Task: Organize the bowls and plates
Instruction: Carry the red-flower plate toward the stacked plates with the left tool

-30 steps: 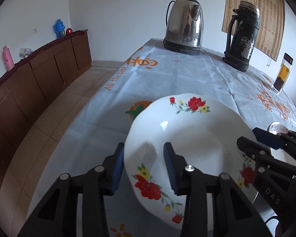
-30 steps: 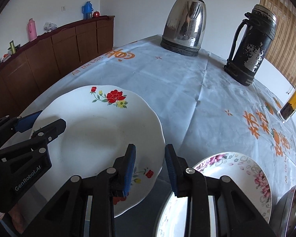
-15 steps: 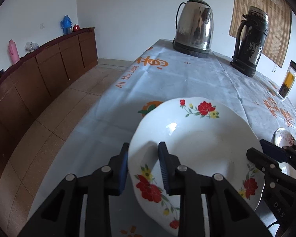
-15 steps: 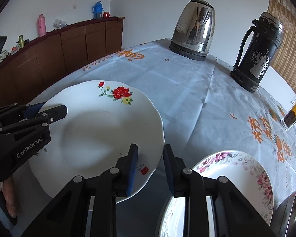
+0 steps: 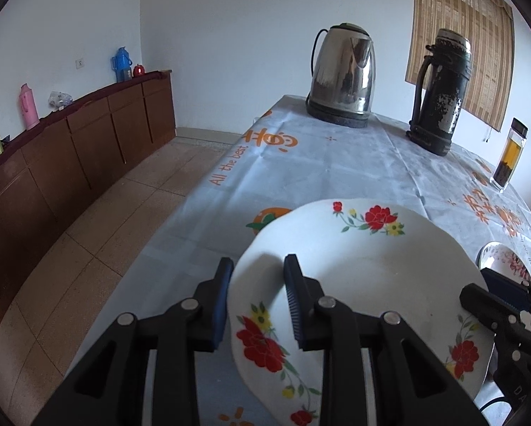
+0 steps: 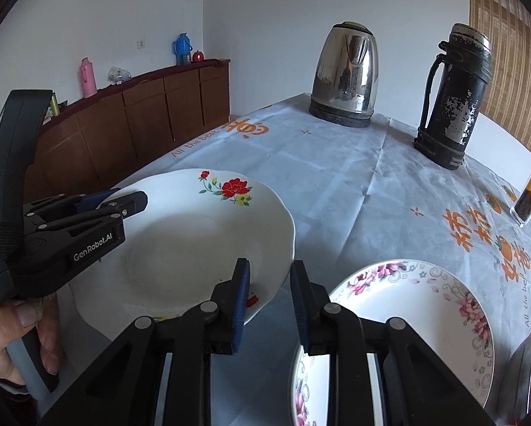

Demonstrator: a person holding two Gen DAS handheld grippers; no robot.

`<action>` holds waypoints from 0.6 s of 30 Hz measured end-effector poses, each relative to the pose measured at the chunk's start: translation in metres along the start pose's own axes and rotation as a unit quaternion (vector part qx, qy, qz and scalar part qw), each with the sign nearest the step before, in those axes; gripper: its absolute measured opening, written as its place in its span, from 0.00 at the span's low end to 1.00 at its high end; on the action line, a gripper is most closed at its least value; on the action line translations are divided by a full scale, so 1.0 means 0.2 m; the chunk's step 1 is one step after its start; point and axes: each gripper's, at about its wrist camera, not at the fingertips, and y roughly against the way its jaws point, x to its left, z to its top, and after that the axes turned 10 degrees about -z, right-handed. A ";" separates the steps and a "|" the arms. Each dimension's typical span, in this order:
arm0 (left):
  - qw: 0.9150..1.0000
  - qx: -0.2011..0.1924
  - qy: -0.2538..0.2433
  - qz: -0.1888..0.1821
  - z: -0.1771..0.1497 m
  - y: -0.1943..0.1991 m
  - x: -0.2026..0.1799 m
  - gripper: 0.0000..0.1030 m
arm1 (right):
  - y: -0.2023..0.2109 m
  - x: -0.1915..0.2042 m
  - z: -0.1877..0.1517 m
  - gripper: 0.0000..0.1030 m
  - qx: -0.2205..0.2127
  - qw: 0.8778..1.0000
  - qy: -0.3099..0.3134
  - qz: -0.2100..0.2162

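You are gripping red-flowered plate (image 5: 364,277) from both sides: left gripper (image 5: 256,285) clamping near-left rim, right gripper (image 6: 267,293) pinching opposite rim, plate tilting above tabletop (image 6: 336,177). Pink-flowered plate (image 6: 418,305) lying just beside right gripper.

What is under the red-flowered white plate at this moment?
The red-flowered plate, gripped at opposite rims by the left gripper and right gripper, hangs above the tablecloth. The cloth directly beneath is covered.

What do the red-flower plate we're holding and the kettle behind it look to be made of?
Red-flower plate: likely glazed ceramic or porcelain, though melamine is possible; glossy white with printed flowers and a scalloped rim.
Kettle: polished stainless steel, with mirror reflections, on a dark base.
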 end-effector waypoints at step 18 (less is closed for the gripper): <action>0.997 -0.050 -0.040 -0.038 0.01 0.09 -0.13 0.26 | 0.18 -0.09 -0.13 0.24 -0.052 0.998 -0.040 -0.008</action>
